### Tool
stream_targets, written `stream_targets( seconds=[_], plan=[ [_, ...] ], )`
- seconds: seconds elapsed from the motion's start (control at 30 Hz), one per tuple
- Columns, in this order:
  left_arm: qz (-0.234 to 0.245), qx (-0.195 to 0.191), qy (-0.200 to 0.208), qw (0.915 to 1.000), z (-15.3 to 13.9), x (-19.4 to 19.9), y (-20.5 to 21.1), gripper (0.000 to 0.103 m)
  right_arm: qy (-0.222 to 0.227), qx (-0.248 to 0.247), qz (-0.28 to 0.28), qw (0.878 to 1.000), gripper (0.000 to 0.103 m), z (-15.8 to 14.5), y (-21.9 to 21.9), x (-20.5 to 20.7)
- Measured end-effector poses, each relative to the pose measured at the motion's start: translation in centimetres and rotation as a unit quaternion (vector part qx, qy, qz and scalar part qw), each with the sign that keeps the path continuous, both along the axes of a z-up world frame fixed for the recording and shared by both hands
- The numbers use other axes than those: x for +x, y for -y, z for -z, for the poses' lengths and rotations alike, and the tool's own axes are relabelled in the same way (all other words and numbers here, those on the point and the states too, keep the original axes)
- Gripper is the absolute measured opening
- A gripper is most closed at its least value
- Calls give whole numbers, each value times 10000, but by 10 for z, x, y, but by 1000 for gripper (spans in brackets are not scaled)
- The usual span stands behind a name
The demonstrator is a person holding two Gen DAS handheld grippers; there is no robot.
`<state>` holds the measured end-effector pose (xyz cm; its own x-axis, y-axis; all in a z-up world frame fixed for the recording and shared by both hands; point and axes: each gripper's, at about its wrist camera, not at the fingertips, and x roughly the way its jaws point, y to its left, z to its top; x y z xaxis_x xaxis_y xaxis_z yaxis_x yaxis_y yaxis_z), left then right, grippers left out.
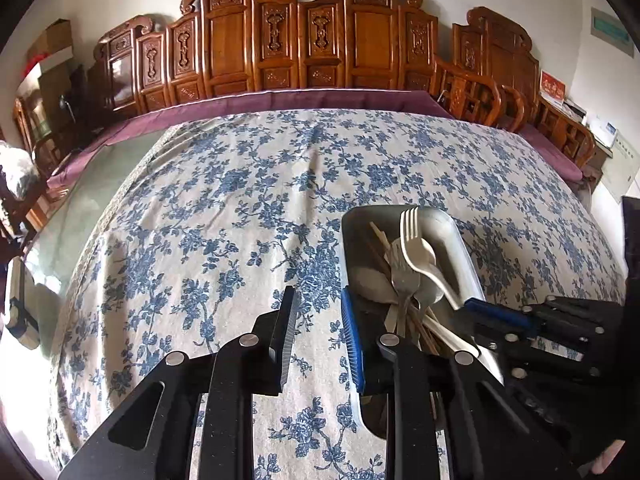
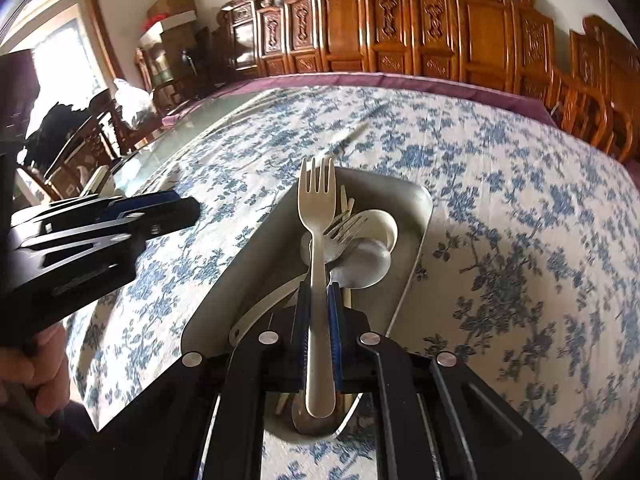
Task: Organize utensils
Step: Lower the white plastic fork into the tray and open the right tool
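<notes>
A grey metal tray [image 2: 416, 208] lies on the blue-flowered tablecloth [image 2: 520, 200] and holds metal spoons [image 2: 360, 260], a metal fork, chopsticks and a white spoon. My right gripper [image 2: 318, 308] is shut on the handle of a cream plastic fork [image 2: 316, 216], whose tines point away over the tray. The left wrist view shows the same fork [image 1: 412, 236] above the tray [image 1: 460, 240], with the right gripper [image 1: 472, 306] on it. My left gripper [image 1: 320, 320] stands open over the cloth at the tray's left edge, with nothing between its fingers. It also shows as the left gripper [image 2: 176, 210] left of the tray.
Carved wooden chairs [image 1: 320, 40] line the far side behind a purple cloth edge [image 1: 280, 100]. Bare glass tabletop [image 1: 100, 168] lies left of the cloth. A hand [image 2: 44, 364] holds the left gripper at the near table edge. Boxes [image 2: 172, 8] sit at the back left.
</notes>
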<state>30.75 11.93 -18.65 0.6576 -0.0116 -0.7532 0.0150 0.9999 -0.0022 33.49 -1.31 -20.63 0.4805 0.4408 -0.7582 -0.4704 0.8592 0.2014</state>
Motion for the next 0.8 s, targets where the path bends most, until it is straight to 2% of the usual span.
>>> stream_targets(
  seconds=[0.13,0.33,0.67,0.8],
  plan=[
    [6,-44,23,10000,-1,-1,-1,21,-197,102,148,9996,11,12,-3,9],
    [-6,-99,7,10000,-1,-1,-2,21,-265,6,169,9995,11,22,-12,16],
    [-7,-106,-25,9999,2,1,-3,21,-398,486,70,9980,11,20,-10,22],
    [27,-64,-35,10000,4,1,0,21,-334,437,24,9985,11,16,-8,19]
  ],
)
